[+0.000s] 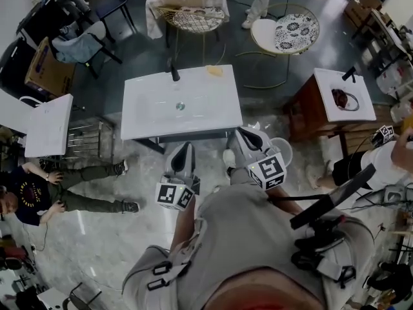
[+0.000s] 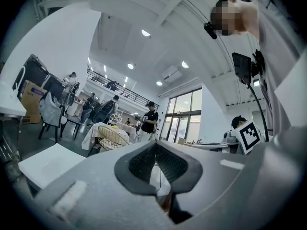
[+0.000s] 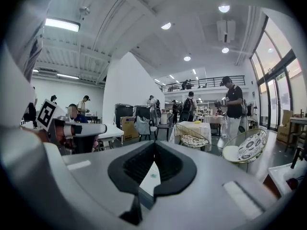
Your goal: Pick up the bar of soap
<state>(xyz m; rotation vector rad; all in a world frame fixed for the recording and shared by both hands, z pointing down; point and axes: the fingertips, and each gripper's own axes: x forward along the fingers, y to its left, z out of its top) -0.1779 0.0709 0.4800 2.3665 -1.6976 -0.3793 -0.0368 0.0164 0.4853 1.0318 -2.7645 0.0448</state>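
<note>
glossy white basin [image 1: 155, 108], polished floor [image 1: 97, 231], matt grey plastic right hand-held gripper [image 3: 154, 147]

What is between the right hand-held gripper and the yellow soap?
In the head view, only bare white sink top lies between the right hand-held gripper and soap.

The bar of soap [image 1: 215, 71] at the white basin's [image 1: 155, 115] far right is too small to show its shape. 2 people, the floor sitter [image 1: 39, 196] left and the seated person [image 1: 387, 163] right, are cut off by the edges.

White sink [image 1: 148, 112] with black tap [image 1: 174, 73] stands centre. Wire chair [image 1: 193, 19] behind it. Wooden cabinet [image 1: 302, 112] at right. Person [image 1: 39, 192] sits at left.
</note>
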